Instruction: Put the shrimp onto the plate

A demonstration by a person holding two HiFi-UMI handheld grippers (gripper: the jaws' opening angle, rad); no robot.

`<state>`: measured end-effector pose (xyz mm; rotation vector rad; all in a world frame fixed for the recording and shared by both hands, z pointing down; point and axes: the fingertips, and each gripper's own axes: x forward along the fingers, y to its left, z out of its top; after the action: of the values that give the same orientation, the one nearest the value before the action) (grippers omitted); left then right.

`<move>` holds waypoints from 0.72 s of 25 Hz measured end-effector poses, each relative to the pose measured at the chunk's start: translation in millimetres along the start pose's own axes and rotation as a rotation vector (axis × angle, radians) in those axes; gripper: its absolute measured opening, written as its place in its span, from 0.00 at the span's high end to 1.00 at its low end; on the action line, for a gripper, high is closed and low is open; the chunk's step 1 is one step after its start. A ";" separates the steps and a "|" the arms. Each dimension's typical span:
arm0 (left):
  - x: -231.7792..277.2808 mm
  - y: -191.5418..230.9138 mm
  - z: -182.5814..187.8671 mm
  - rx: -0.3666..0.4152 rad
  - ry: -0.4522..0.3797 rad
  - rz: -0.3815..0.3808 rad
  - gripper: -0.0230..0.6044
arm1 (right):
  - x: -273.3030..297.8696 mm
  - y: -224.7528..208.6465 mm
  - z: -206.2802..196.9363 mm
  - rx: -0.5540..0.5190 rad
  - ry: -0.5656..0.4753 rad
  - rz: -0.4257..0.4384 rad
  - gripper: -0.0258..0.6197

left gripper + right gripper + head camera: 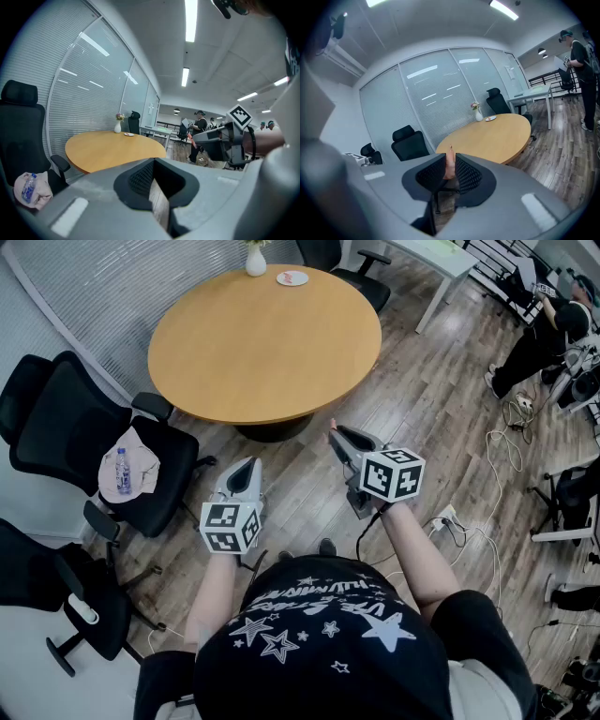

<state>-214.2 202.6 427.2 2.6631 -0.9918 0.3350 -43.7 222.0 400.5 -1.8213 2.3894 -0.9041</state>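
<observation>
Plate (292,278) beside vase (256,261), table (262,343) far edge; probable shrimp (449,164) in right gripper (342,435).

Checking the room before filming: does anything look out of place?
A water bottle lies on a crumpled pale cloth on the black chair left of the round table, an odd spot for both.

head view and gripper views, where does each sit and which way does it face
head view: on the person's head, steeply down at table, forearms, left gripper, right gripper.
left gripper view: on left gripper, past its parted, empty jaws to the table; right gripper at right.
right gripper view: on right gripper, past jaws shut on shrimp to the table.
shared: all show table, vase, plate.
</observation>
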 end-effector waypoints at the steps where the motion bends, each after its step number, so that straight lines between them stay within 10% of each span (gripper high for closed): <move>1: -0.4 0.3 0.4 0.000 -0.002 0.000 0.96 | -0.1 0.7 -0.8 0.000 0.001 0.000 0.86; 18: -6.9 7.4 -25.3 -0.030 0.051 -0.041 0.96 | 4.3 2.7 -30.1 0.042 0.029 -0.057 0.86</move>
<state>-227.1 209.9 450.0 2.6305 -0.9186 0.3751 -57.7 231.7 425.8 -1.8827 2.3276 -0.9844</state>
